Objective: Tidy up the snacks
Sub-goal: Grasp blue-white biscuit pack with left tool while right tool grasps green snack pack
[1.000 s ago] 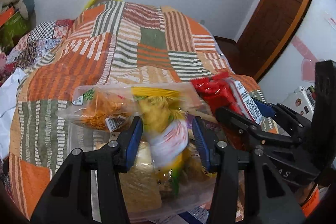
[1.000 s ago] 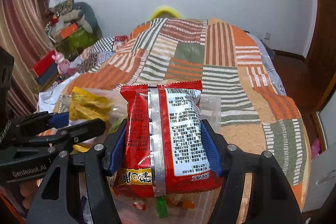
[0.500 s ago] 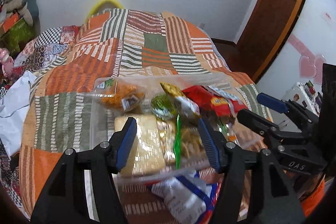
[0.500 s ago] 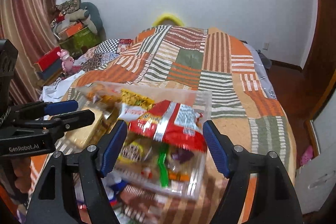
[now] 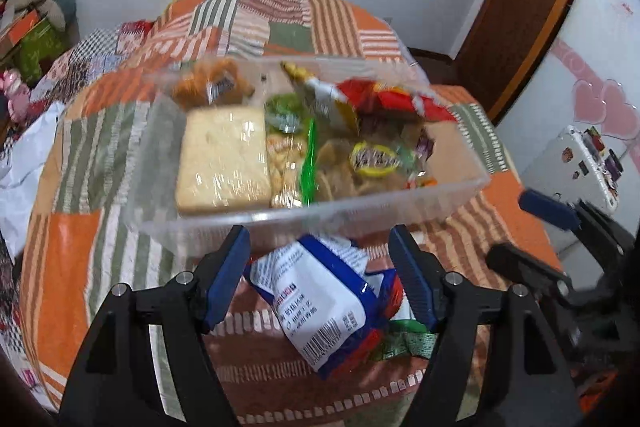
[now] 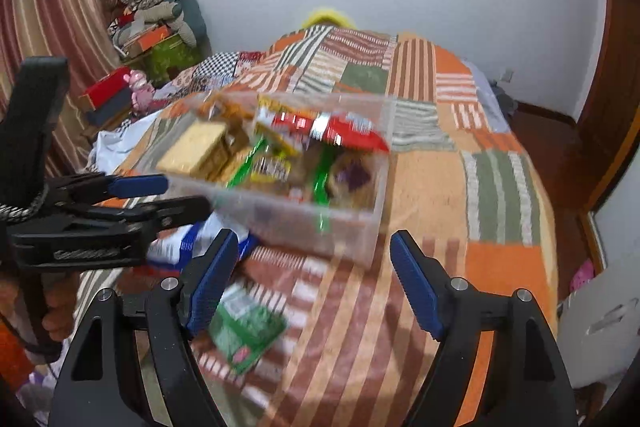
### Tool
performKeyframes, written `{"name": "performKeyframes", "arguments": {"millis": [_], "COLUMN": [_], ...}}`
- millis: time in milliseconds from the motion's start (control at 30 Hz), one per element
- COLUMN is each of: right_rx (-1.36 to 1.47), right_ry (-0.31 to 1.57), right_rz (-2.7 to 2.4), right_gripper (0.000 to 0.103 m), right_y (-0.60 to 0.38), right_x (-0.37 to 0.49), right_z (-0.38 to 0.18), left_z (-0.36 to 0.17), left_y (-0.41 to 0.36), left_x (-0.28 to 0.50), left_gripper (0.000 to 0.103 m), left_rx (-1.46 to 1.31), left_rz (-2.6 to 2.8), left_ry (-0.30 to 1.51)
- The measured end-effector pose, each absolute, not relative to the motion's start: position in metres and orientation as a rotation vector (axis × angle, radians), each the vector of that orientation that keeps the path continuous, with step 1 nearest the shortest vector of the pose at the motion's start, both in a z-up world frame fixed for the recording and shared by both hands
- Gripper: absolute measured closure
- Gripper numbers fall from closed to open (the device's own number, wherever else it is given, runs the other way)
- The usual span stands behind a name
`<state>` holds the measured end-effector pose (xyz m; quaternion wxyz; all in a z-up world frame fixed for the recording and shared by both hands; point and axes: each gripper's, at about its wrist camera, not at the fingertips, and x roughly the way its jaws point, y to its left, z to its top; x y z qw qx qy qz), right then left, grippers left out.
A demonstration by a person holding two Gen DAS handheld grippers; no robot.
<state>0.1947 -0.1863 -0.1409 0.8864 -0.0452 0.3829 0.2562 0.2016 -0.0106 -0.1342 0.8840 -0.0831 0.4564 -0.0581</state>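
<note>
Since one second ago both grippers have let go: the red packet (image 6: 332, 131) that the right gripper (image 6: 310, 283) was pinching now lies on top of the snacks in the clear plastic box (image 5: 320, 215), at its far right corner, and the yellow packet (image 5: 320, 95) from the left gripper (image 5: 320, 279) lies beside it. Both grippers have drawn back toward the near edge of the bed and now hang with fingers spread wide, holding nothing.

Two snacks remain outside the box, on the patchwork bedspread (image 6: 500, 187) near its front edge: a white and blue packet (image 5: 316, 299) just before the box wall, between the fingers of the left gripper, and a green packet (image 6: 246, 331) beside the left finger of the right gripper.

I judge the next step is to take these two. It is better to close across the middle of each bag, not on the sealed end, because the film is slippery, and to lift it well over the box wall before opening.

On the white and blue packet there is a barcode and small print, too blurred to read. On the left gripper's body, as the right camera sees it, there is a line of lettering, but motion blur makes it unreadable.
</note>
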Motion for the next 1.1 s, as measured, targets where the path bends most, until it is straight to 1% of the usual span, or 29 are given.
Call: {"name": "performKeyframes", "arguments": {"millis": [267,567,600,700,733,800,867,933,967,1000,1033,1100], "right_rx": [-0.061,-0.068,-0.076,-0.104,-0.106,-0.107,-0.099,-0.082,-0.08,-0.079,-0.074,-0.059], "right_ry": [0.916,0.997,1.002,0.986,0.982,0.973,0.967,0.964,0.958,0.958,0.955,0.943], "right_rz": [0.592,0.655,0.654,0.645,0.643,0.638,0.639,0.637,0.634,0.632,0.629,0.617], "right_gripper": [0.026,0.026,0.024,0.024,0.027,0.038,0.048,0.051,0.058,0.059,0.059,0.061], "right_y": [-0.171,-0.142,-0.139,-0.136,-0.136,-0.137,-0.142,-0.148,-0.151,-0.153,-0.155,-0.16], "right_x": [0.182,0.186,0.186,0.182,0.183,0.182,0.183,0.184,0.183,0.184,0.183,0.183], "right_z": [-0.175,-0.198,-0.202,-0.204,-0.203,-0.202,-0.2,-0.2,-0.2,-0.2,-0.199,-0.196], "left_z": [-0.173,-0.171,-0.172,-0.178,-0.181,-0.186,-0.184,-0.181,-0.18,-0.179,-0.177,-0.173], "left_y": [-0.004,0.022,0.023,0.025,0.024,0.018,0.008,0.001,0.0,-0.001,-0.001,-0.002], "left_x": [0.195,0.168,0.167,0.17,0.172,0.173,0.171,0.168,0.167,0.165,0.165,0.162], "left_gripper": [0.03,0.03,0.03,0.03,0.03,0.032,0.033,0.035,0.035,0.046,0.05,0.05], "left_rx": [-0.2,-0.222,-0.227,-0.268,-0.283,-0.296,-0.24,-0.195,-0.186,-0.182,-0.187,-0.174], "left_rz": [-0.097,-0.124,-0.131,-0.152,-0.166,-0.186,-0.176,-0.167,-0.167,-0.175,-0.192,-0.184], "left_ry": [1.02,1.012,1.014,1.031,1.041,1.05,1.03,1.007,1.004,1.001,1.007,1.001]}}
